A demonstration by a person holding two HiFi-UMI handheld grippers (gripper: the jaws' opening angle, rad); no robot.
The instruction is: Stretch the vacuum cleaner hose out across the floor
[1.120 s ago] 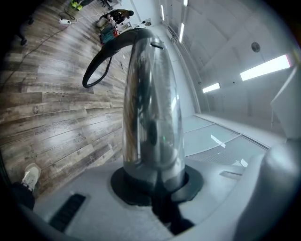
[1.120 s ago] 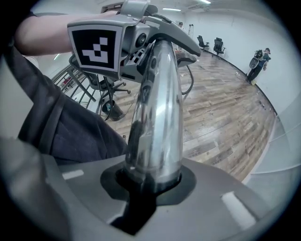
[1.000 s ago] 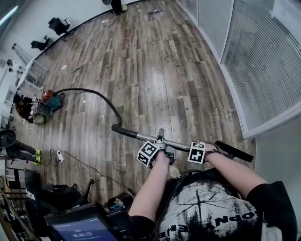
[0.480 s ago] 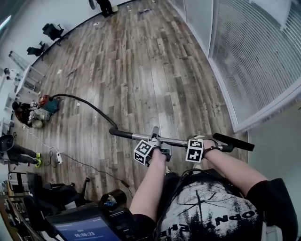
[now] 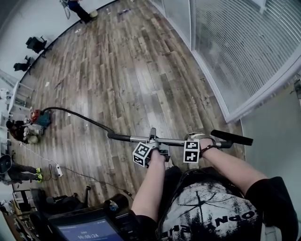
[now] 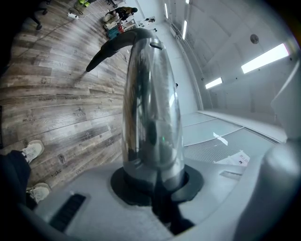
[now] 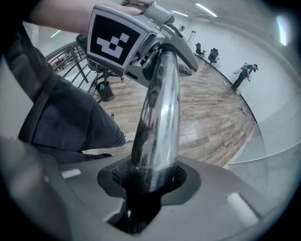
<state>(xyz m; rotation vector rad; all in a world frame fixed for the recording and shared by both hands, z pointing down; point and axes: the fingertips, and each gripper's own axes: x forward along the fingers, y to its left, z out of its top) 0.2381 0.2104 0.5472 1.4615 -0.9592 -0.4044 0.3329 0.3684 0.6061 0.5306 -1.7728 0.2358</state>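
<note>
In the head view a chrome wand tube (image 5: 174,140) runs level in front of me, with a black nozzle (image 5: 233,138) at its right end. From its left end the black hose (image 5: 77,116) runs in a shallow curve over the wood floor to the vacuum cleaner (image 5: 40,117) at far left. My left gripper (image 5: 155,140) is shut on the tube (image 6: 150,108). My right gripper (image 5: 196,140) sits further right on the tube (image 7: 157,117); its jaws are opening with the tube still between them.
A glass wall with blinds (image 5: 244,56) lines the right side. Office chairs (image 5: 35,44) and a person (image 5: 77,7) are at the far end. A power strip with its cable (image 5: 59,169) lies at left, and a screen (image 5: 84,230) sits near my body.
The hose's arc has flattened and lengthened as the wand drew away from the vacuum cleaner. Both grippers stay at the same places on the tube.
</note>
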